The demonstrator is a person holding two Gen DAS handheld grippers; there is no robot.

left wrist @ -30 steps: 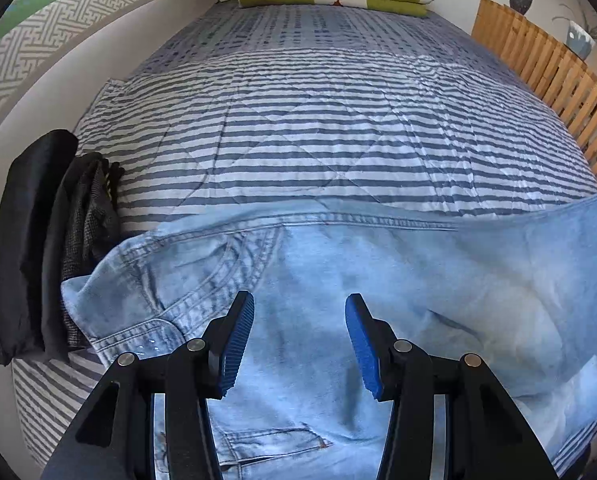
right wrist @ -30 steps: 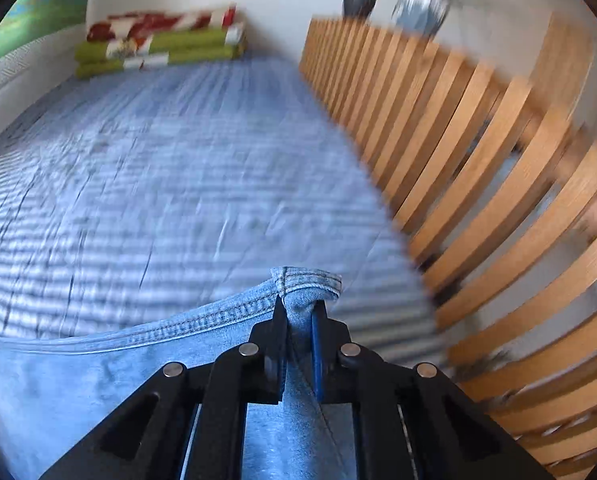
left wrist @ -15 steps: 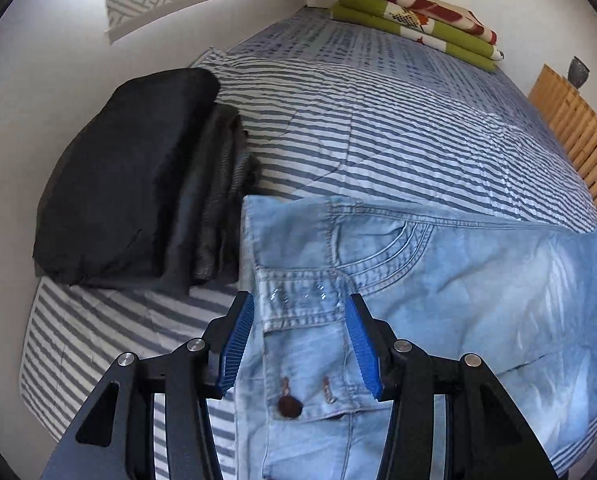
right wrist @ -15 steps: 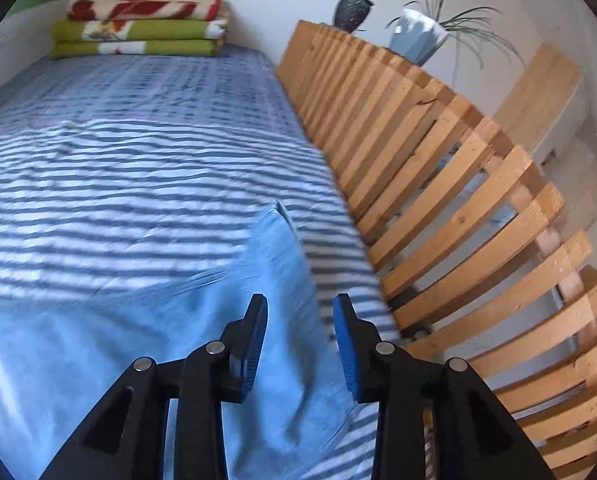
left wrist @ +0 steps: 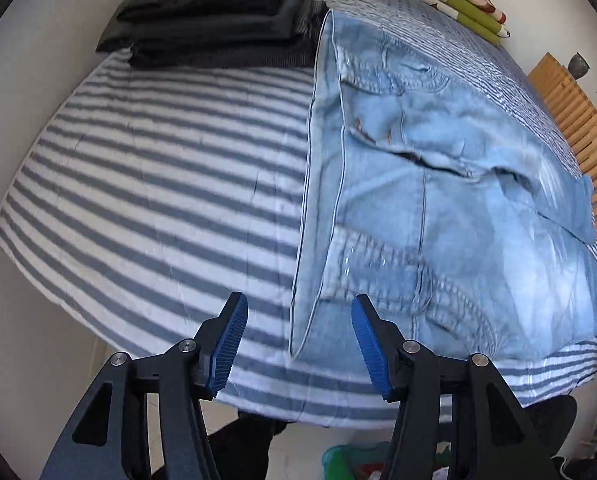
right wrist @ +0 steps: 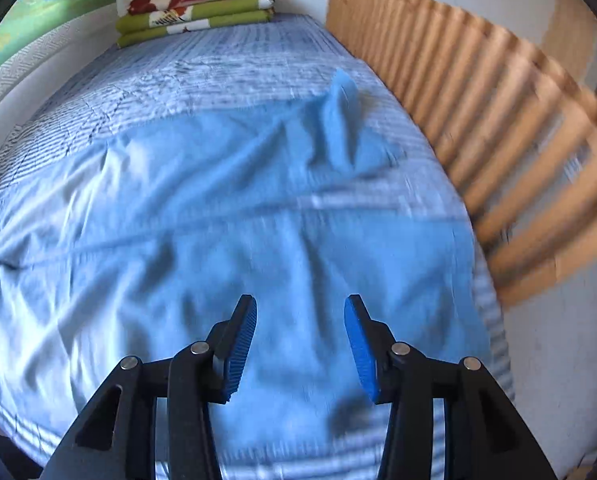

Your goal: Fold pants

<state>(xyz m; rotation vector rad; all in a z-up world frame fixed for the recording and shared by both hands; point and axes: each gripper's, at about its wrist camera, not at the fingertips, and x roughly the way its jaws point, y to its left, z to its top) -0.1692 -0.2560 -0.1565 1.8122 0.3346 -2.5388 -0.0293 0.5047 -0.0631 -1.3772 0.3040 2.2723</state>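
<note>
Here the jeans (left wrist: 438, 200) lay spread across the striped bed (left wrist: 158, 184), waistband edge beside bare stripes, while the left gripper (left wrist: 298, 344) and right gripper (right wrist: 300, 344) hovered above, jaws wide, empty

— What covers the bed (left wrist: 146, 184)?
— A blue-and-white striped cover. A stack of folded dark clothes (left wrist: 218, 12) sits near its left edge.
— And at the far end?
— Folded green blankets with a red-and-white one on top (right wrist: 196, 10), against the wall.
— On the right?
— A wooden slatted rail (right wrist: 478, 120) runs along the bed, with a dark vase (left wrist: 579, 65) beyond it.
</note>
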